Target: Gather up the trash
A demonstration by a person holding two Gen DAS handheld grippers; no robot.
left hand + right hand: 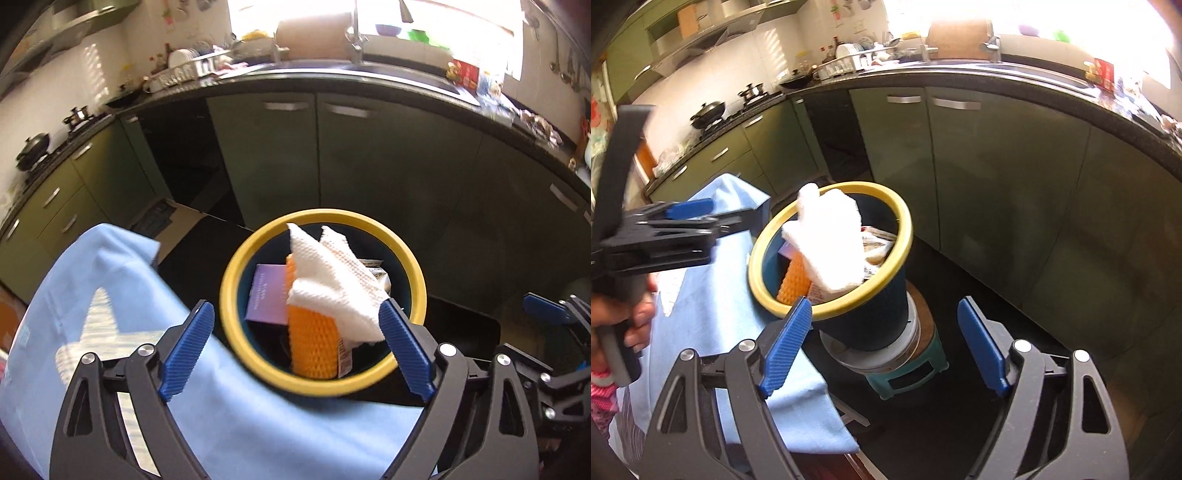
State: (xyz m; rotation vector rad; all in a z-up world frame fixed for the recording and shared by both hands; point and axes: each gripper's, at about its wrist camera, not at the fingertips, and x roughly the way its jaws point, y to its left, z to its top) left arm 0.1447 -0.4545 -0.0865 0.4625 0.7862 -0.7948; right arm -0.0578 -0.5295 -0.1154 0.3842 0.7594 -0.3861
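Hovering over the yellow-rimmed bin [322, 301], the left gripper [295, 350] is standing with its jaws spread wide and nothing between them, and the right gripper [884, 347] is likewise gaping empty beside the bin's dark wall. A white paper towel [332, 280] is lying on top of the trash, poking above the rim, over an orange foam net [314, 339], a purple box [267, 295] and some printed wrappers. My worry is that the towel is sitting so high and loose that a brush from a finger could be flicking it out onto the floor; the bin also seems to be perching on a stack of round pieces atop a small green stool [908, 373], so a sideways knock could be tipping the lot. A light blue cloth [122, 295] is covering the bench just beside the bin. Green kitchen cabinets [997, 166] are running behind, under a dark counter with a sink, dish rack and stove, and bright window light is washing out the far wall.
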